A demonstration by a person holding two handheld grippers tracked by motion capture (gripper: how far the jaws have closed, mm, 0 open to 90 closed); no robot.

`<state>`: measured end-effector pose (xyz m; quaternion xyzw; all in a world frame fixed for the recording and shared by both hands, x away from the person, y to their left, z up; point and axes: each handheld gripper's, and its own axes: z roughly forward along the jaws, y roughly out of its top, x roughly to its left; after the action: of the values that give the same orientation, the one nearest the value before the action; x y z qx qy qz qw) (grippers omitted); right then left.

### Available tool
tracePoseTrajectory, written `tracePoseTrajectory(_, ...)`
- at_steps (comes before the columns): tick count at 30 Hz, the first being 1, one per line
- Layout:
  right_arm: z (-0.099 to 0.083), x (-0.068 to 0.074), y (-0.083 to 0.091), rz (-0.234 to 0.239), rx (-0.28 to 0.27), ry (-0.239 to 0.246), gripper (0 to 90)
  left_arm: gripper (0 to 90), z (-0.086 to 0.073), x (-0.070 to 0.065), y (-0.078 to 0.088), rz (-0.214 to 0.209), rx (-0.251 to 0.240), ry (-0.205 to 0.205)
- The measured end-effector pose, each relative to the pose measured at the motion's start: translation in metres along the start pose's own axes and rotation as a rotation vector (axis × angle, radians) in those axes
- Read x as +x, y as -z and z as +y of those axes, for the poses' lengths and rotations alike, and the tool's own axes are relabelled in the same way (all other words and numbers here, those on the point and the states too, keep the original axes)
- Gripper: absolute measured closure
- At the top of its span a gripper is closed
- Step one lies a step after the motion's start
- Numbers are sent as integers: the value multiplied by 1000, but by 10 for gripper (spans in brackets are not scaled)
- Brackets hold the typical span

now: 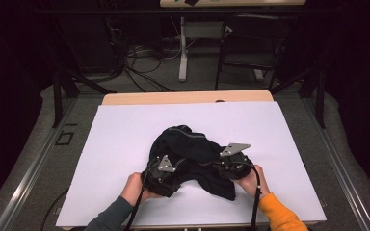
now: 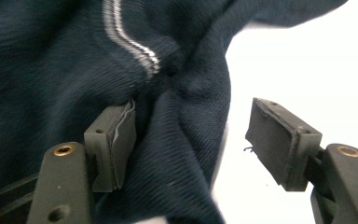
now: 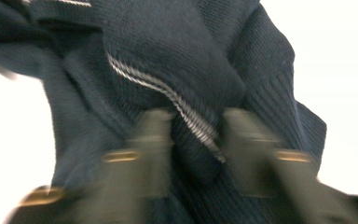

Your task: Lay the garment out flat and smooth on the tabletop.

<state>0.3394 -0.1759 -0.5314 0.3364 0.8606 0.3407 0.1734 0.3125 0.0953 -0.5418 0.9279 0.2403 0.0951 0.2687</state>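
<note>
I keep my right gripper (image 1: 220,166) pinched on the sweater (image 1: 185,144) as an anchor (striped fold), my left gripper (image 1: 166,174) spread open to regrip.

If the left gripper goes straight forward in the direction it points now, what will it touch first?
Most likely the dark knitted garment. In the left gripper view, the left gripper has open jaws; the fabric already lies against one pad and bunches just ahead. Beyond the other pad is the white table cover. Depth is hard to judge.
</note>
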Motion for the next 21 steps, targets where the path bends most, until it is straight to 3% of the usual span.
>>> tracePoseTrajectory(1,4,-4,1,-32,-6,10,841,409,0,-3,-2,24,-3,-31)
tracePoseTrajectory(3,8,-13,7,-82,-25,0,850,527,-1,-2,-2,39,-7,-34)
tracePoseTrajectory(5,12,-30,16,-133,-57,-40,854,617,-3,2,-1,55,-19,-42)
tracePoseTrajectory(6,12,-30,16,-133,-57,-40,854,664,-3,2,-1,55,-19,-42)
tracePoseTrajectory(7,13,-39,20,-161,-82,-70,854,664,-4,3,0,56,-23,-47)
tracePoseTrajectory(8,15,-56,25,-228,-107,-105,854,730,-5,4,0,50,-27,-47)
tracePoseTrajectory(12,13,-82,28,-349,-133,-148,854,798,-5,6,5,58,-26,-85)
tracePoseTrajectory(14,10,-93,27,-383,-120,-174,852,807,-5,9,9,70,-29,-91)
tracePoseTrajectory(16,7,-96,24,-374,-104,-193,843,807,-6,12,12,78,-38,-86)
tracePoseTrajectory(17,1,-96,14,-307,-23,-232,747,800,-7,16,14,78,-52,-71)
tracePoseTrajectory(18,1,-96,14,-307,-23,-232,747,800,-8,19,16,63,-62,-68)
tracePoseTrajectory(20,-2,-84,6,-280,34,-189,573,759,-10,23,15,23,-63,-56)
tracePoseTrajectory(21,1,-69,7,-263,43,-134,492,638,-9,23,12,3,-36,-42)
